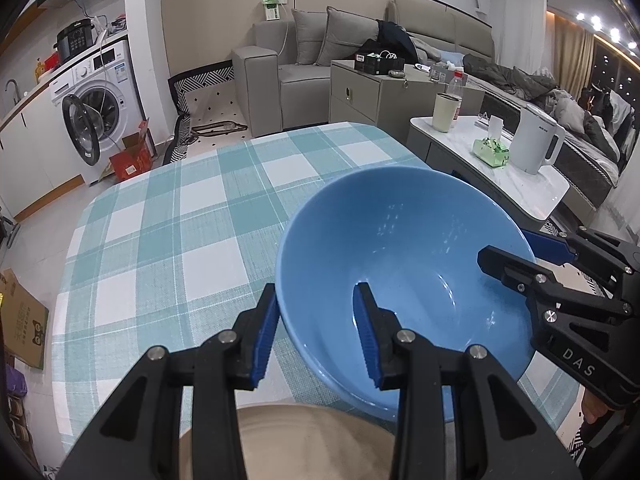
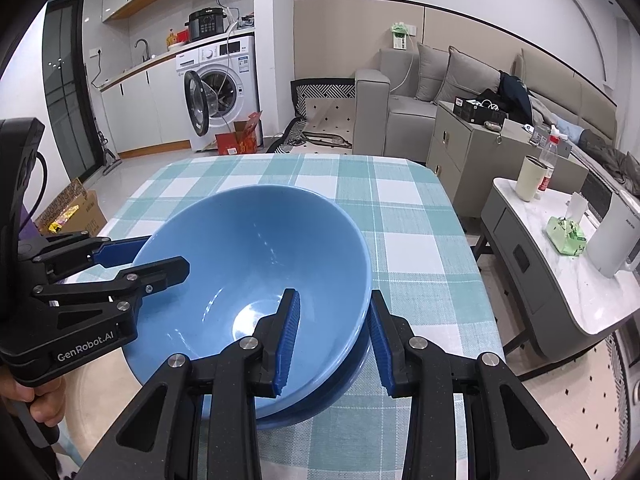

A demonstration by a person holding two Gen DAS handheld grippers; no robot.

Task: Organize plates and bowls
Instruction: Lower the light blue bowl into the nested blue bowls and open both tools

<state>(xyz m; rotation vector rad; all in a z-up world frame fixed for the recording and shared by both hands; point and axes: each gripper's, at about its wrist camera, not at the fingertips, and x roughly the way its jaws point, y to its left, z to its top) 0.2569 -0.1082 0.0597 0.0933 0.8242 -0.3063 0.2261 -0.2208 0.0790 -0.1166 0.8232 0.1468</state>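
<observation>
A large blue bowl [image 1: 400,248] [image 2: 256,248] hangs tilted over the checked tablecloth [image 1: 168,240], gripped from two sides. My left gripper [image 1: 316,334] is shut on the bowl's near-left rim, one blue pad inside and one outside. On the opposite rim my right gripper [image 2: 334,344] is shut in the same way. Each gripper shows in the other's view: the right [image 1: 516,258] and the left [image 2: 140,258]. Below the held bowl the rim of a second blue bowl [image 2: 344,384] shows. A beige plate [image 1: 304,440] [image 2: 94,384] lies near the table's front edge, partly hidden by the fingers.
A low marble side table [image 2: 560,292] to the right carries a white kettle [image 1: 536,144], a cup [image 1: 444,112], a bottle and a green tissue pack. Sofa, grey cabinet and a washing machine [image 1: 100,100] stand beyond. Cardboard boxes sit on the floor at left.
</observation>
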